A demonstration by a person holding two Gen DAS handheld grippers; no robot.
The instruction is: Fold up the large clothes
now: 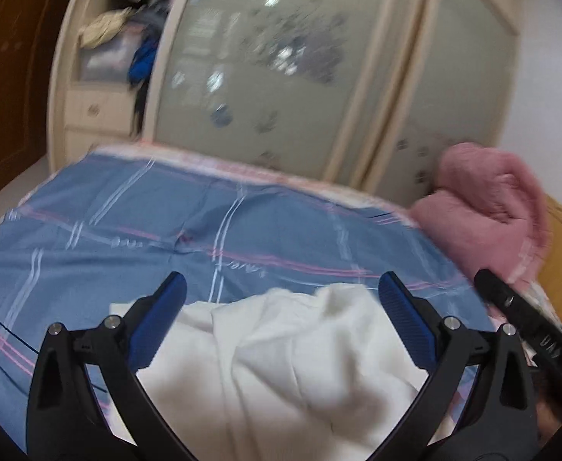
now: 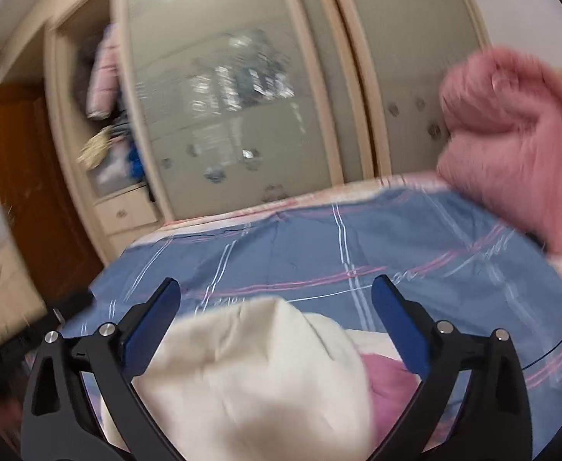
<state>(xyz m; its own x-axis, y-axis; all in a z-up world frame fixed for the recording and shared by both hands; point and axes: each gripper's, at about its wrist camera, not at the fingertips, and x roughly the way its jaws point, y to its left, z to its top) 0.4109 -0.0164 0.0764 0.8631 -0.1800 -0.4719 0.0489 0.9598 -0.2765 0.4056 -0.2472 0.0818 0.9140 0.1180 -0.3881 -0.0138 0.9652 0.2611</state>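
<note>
Both grippers, left gripper (image 1: pixel 281 299) and right gripper (image 2: pixel 275 299), spread empty over white garment (image 1: pixel 281 365) at lower frame: between folds, regrasp an edge next.

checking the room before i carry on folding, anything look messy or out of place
Yes: clothes spill untidily from the open wardrobe compartment. On the bed, the white garment lies rumpled.

Cream wardrobe (image 1: pixel 319 77) behind bed (image 1: pixel 127 211)
</note>
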